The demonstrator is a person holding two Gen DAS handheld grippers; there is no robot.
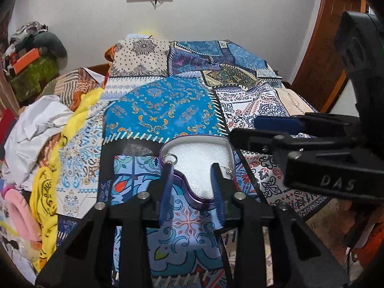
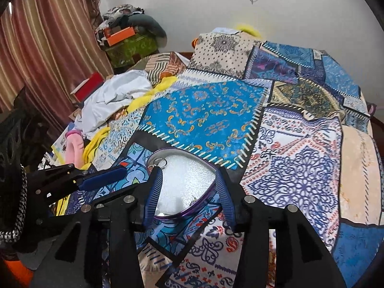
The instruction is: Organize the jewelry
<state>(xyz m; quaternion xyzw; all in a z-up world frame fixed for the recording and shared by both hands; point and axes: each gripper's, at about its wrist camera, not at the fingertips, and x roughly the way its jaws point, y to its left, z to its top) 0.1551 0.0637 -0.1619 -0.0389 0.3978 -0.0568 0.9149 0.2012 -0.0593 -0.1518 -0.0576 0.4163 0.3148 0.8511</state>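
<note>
Box: the purple heart-shaped box point(image 1: 195, 165) lies open on the patchwork cloth point(image 1: 165, 110), right in front of you.
Jewelry: a ring point(image 1: 171, 159) and an earring point(image 1: 229, 170) lie inside, far apart.
Left gripper point(image 1: 193, 180): your fingers are apart, holding nothing.
Right gripper point(image 2: 189, 187): apart too, holding nothing.

Both hand-held grippers point(image 1: 192, 175) point(image 2: 187, 182) angled downward, jaws apart

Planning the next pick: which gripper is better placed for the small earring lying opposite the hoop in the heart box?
Right, probably. In its own view the earring lies between the fingers of the open right gripper. In the left view it sits just outside the left gripper.
</note>
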